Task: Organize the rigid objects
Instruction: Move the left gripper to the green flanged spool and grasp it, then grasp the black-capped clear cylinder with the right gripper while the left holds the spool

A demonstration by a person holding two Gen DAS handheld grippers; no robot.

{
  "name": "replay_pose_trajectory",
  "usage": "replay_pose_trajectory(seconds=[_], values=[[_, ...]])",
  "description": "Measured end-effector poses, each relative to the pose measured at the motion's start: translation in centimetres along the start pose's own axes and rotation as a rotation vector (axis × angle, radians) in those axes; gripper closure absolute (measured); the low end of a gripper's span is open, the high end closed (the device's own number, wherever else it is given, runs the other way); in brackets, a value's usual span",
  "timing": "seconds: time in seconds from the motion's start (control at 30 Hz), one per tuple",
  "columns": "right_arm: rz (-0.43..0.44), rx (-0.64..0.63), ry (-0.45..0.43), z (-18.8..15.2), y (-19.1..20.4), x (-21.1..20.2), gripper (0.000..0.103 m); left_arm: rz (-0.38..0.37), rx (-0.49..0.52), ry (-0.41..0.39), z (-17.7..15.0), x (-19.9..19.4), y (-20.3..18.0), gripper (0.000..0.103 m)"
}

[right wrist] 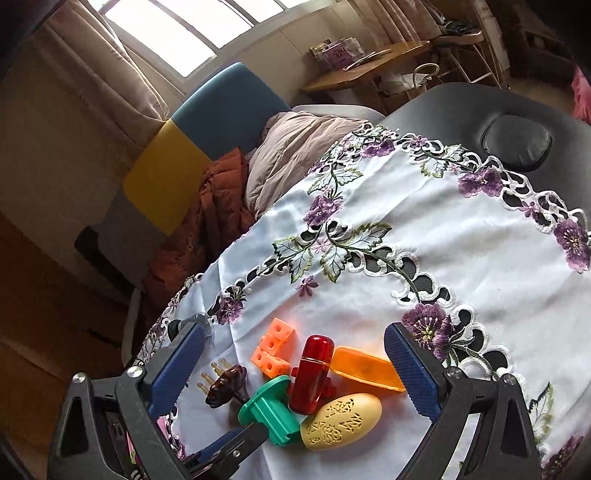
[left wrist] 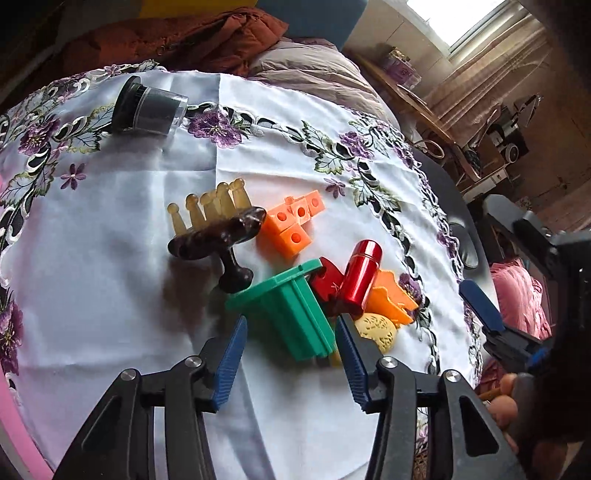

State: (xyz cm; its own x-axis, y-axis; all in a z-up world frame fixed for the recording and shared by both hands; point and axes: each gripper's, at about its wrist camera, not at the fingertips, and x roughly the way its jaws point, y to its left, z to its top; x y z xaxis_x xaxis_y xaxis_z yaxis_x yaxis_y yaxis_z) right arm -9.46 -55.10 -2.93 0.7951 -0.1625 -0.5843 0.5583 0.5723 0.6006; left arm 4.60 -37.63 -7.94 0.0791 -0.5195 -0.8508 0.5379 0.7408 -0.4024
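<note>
The left gripper (left wrist: pixel 291 347) straddles the green piece (left wrist: pixel 295 314) without pinching yet, so closing could knock the red cylinder (left wrist: pixel 360 277) leaning beside it (right gripper (right wrist: pixel 295 373) hangs spread, empty).

A white tablecloth (right wrist: pixel 461 236) with purple embroidered flowers is covering a dark padded table (right wrist: pixel 443 107). Beyond it, a blue and yellow chair (right wrist: pixel 207 122) is standing under a bright window (right wrist: pixel 159 33), with a rust-coloured jacket (right wrist: pixel 218 206) and a grey quilted jacket (right wrist: pixel 291 147) lying heaped beside it. A wooden desk (right wrist: pixel 369 66) is standing near the curtains (right wrist: pixel 122 81).
</note>
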Motion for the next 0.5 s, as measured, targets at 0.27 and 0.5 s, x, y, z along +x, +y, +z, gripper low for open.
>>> replay_pose_trajectory(seconds=[0.27,0.5], values=[[-0.014,0.002,0.012,0.2,-0.2,0.4,0.005,0.109,0.102,-0.015,0.0,2.8,-0.7,0.064],[-0.044,-0.055,0.04,-0.3,0.6,1.2,0.01,0.107,0.172,-0.04,-2.6,0.0,2.1,0.073]])
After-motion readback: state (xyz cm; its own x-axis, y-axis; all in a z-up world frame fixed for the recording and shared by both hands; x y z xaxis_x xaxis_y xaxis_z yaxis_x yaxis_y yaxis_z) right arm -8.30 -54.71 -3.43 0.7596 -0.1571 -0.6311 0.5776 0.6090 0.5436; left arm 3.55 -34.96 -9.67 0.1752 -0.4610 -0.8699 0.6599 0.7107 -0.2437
